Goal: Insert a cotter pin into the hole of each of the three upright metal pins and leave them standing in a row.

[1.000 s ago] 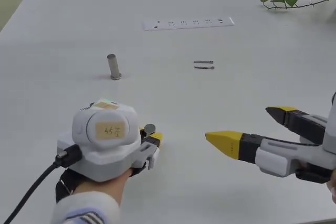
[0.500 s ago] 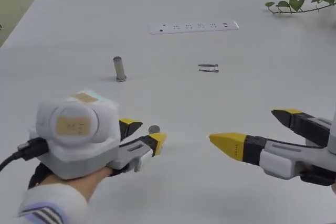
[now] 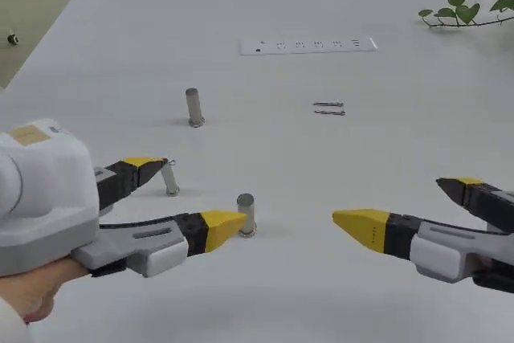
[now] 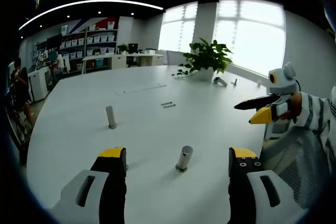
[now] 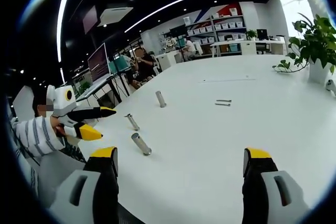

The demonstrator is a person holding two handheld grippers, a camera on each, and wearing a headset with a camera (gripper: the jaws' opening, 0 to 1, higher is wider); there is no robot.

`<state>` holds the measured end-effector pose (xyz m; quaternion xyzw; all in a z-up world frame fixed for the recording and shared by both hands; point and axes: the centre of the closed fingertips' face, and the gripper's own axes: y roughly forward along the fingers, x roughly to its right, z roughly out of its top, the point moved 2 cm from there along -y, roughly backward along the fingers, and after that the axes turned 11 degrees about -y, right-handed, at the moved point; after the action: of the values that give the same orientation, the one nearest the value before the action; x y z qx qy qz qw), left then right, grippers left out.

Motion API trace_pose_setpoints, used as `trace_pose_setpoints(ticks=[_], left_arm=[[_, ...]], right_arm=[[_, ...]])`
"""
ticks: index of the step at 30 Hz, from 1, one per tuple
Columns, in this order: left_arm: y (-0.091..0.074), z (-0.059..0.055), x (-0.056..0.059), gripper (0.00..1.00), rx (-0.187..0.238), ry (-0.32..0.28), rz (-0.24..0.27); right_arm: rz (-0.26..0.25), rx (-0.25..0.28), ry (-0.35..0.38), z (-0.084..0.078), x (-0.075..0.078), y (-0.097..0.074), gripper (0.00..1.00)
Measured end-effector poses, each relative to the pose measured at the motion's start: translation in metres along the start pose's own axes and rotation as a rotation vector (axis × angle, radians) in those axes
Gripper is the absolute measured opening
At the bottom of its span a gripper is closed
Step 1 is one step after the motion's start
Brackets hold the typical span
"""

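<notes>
Three short grey metal pins [image 3: 193, 108] stand on the white table [image 3: 385, 6], the nearest pin [image 3: 246, 214] just ahead of the left claw [image 3: 201, 192], jaws spread wide. The right claw [image 3: 389, 198] gapes empty. Two cotter pins [image 3: 328, 108] lie beyond.

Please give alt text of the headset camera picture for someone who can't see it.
Two yellow-tipped tools, the left tool and right tool, both open, hover over a white table where three metal pins stand; two cotter pins lie beyond them, near a power strip.
</notes>
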<state>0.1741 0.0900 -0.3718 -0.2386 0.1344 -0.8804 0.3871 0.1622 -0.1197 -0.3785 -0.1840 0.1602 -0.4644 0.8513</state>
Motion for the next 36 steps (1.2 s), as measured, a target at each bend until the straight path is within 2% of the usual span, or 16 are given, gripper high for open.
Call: trace_pose_setpoints(ticks=[9, 20, 28, 36], left_arm=[[-0.009, -0.008, -0.002, 0.98, -0.001, -0.046, -0.019], [-0.015, -0.013, -0.001, 0.99, 0.007, -0.091, -0.027], [-0.019, -0.014, -0.005, 0.99, 0.009, -0.11, -0.022], [-0.022, -0.016, -0.003, 0.99, 0.0, -0.116, -0.032]], right_arm=[[0.016, -0.012, 0.013, -0.002, -0.001, 0.002, 0.98], [0.011, -0.037, -0.009, -0.001, 0.005, 0.0, 0.97], [0.01, -0.054, -0.031, 0.001, 0.008, 0.001, 0.96], [0.014, -0.07, -0.064, 0.006, 0.014, 0.003, 0.94]])
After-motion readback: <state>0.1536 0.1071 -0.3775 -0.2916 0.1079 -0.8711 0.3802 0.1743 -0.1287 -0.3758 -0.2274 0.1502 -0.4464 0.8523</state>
